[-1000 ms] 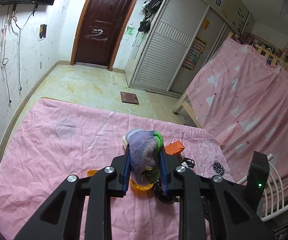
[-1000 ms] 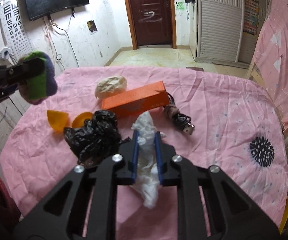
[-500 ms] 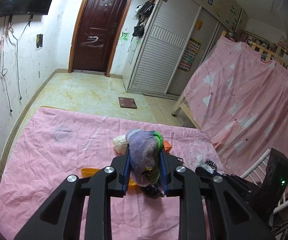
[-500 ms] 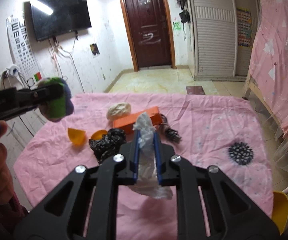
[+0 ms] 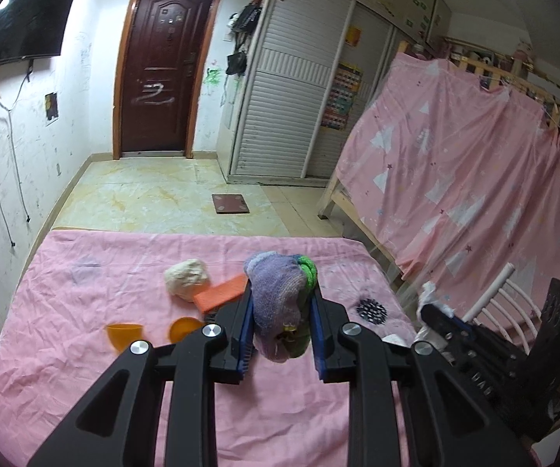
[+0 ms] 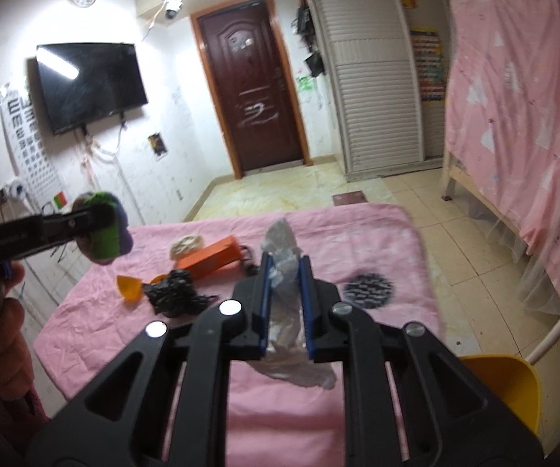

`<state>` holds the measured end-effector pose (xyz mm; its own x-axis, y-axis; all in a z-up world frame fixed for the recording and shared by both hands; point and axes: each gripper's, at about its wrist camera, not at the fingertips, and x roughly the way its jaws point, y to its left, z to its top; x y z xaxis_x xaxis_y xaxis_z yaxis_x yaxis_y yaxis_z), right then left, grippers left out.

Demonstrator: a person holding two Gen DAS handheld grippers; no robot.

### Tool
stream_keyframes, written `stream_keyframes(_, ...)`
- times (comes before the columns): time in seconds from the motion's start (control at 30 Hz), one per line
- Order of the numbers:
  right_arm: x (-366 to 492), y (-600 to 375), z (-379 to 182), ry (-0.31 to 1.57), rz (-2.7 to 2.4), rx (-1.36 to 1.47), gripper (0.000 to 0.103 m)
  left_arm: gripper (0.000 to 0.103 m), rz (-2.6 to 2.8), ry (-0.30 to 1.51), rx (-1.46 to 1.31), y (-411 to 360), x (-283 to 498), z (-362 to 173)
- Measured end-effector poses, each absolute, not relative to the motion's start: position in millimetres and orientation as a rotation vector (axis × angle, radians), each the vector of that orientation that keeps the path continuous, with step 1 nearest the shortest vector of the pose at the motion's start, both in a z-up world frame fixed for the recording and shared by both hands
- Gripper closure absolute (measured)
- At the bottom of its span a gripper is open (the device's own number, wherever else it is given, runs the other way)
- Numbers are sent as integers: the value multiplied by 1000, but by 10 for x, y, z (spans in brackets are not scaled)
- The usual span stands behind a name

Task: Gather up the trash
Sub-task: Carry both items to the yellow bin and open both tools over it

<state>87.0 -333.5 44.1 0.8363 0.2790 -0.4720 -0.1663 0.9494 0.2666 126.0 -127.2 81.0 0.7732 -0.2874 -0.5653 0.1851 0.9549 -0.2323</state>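
My left gripper is shut on a purple and green cloth bundle, held well above the pink-covered table. It also shows at the left of the right wrist view. My right gripper is shut on a crumpled clear plastic wrapper, also lifted above the table. On the table lie an orange box, a black plastic bag, a beige crumpled lump, orange cup pieces and a dark cable.
A pink curtain over a wooden bed frame stands to the right. A yellow chair is at the table's near right. A brown door, a white wardrobe and a wall TV are beyond. A dark star-like print marks the cloth.
Both grippers have risen and drawn back from the table with their loads. The table items now look smaller and farther off.
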Motion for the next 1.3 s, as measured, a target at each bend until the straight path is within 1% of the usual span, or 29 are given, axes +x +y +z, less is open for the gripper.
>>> stream_keyframes(0.33,523,-4295,367,469,76,344,90,86,-318,665,-95,-1850,1136,772)
stream_keyframes(0.67,429,-4766,215,472,-32,388,90,86,-372,727,-42,-2380,1126,643)
stream_keyframes(0.73,422,-4818,184,478,-42,400,86,86,-391,735,-35,-2473,1116,628)
stream_keyframes(0.77,418,-4843,172,480,-47,404,81,86,-402,738,-30,-2538,1103,625)
stream_keyframes(0.8,408,-4859,169,480,-54,404,70,86,-409,739,-26,-2578,1103,626)
stream_keyframes(0.83,400,-4887,172,478,-61,404,62,86,-419,741,-21,-2631,1092,624)
stream_keyframes(0.87,387,-4903,176,472,-76,401,47,86,-429,743,-16,-2686,1082,619)
stream_keyframes(0.9,372,-4899,186,469,-83,398,42,86,-437,745,-12,-2732,1076,613)
stream_keyframes(1.23,213,-5123,241,402,-142,451,41,86,-574,785,19,-3394,1009,519)
stream_keyframes(1.3,155,-5184,239,386,-154,466,35,86,-603,791,26,-3535,990,497)
